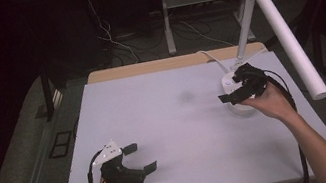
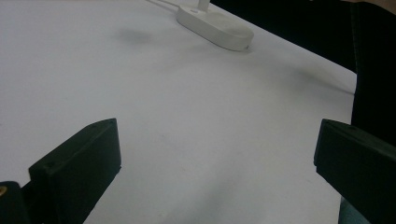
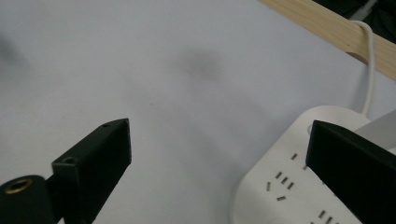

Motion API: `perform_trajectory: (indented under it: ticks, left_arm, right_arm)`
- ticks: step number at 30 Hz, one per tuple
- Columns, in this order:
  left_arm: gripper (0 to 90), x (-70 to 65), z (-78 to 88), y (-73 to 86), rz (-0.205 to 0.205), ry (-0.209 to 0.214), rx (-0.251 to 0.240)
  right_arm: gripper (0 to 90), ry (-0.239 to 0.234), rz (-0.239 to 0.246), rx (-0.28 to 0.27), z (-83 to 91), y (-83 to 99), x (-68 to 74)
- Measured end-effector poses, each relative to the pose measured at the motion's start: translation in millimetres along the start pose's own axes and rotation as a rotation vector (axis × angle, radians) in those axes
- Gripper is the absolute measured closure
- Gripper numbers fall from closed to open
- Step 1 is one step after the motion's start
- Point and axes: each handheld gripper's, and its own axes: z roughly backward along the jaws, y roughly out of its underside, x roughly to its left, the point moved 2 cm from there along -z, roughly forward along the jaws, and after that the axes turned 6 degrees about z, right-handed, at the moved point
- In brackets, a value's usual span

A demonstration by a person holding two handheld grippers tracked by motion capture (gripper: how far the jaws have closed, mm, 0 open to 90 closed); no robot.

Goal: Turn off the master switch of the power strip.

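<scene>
A white desk lamp stands at the table's right, its flat base (image 1: 237, 104) carrying socket slots (image 3: 282, 179) and its long white tube head (image 1: 285, 34) slanting over the right edge. My right gripper (image 1: 232, 87) hovers over the near-left part of that base, jaws wide apart and nothing between them; in the right gripper view (image 3: 219, 158) one jaw overlaps the base. My left gripper (image 1: 140, 158) rests near the front left of the white tabletop (image 1: 176, 119), open and empty. In the left gripper view (image 2: 215, 158) the lamp base (image 2: 219, 28) lies far ahead.
A white cable (image 3: 371, 70) runs from the lamp base over the wooden back edge (image 3: 322, 23) of the table. A faint dark smudge (image 1: 185, 96) marks the tabletop's middle. Cables and table legs (image 1: 166, 19) sit on the floor behind.
</scene>
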Motion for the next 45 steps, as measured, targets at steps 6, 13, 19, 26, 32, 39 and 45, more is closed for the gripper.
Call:
perform_trajectory:
  ticks: [6, 13, 19, 26, 32, 39, 45]
  left_arm:
    - [0.0, 0.1, -0.3, 0.2, 0.001, 0.0, 0.003]
    - [0.0, 1.0, -1.7, 0.2, 0.001, 0.009, 0.008]
    - [0.0, 1.3, -2.0, 0.2, -0.001, 0.011, 0.01]
    - [0.0, 1.9, -2.1, 0.1, -0.002, 0.011, 0.011]
    - [0.0, 1.3, -3.4, 0.5, -0.01, 0.015, 0.021]
    - [0.0, 1.5, -4.2, 0.3, -0.014, 0.016, 0.025]
    - [0.0, 2.7, -3.3, 0.2, -0.017, 0.014, 0.027]
  right_arm:
    - [28.2, 0.05, 0.029, 0.012, -3.9, -4.3, -10.0]
    - [50.4, 0.088, 0.047, 0.044, -14.1, -8.3, -20.2]
    - [71.9, 0.138, 0.084, 0.049, -21.7, -14.7, -25.9]
    - [89.0, 0.175, 0.103, 0.06, -31.2, -19.2, -31.3]
    - [89.1, 0.204, 0.118, 0.093, -43.1, -20.3, -35.3]
    - [89.1, 0.22, 0.126, 0.127, -57.2, -16.6, -39.7]
    - [89.2, 0.229, 0.109, 0.141, -67.3, -14.2, -44.1]
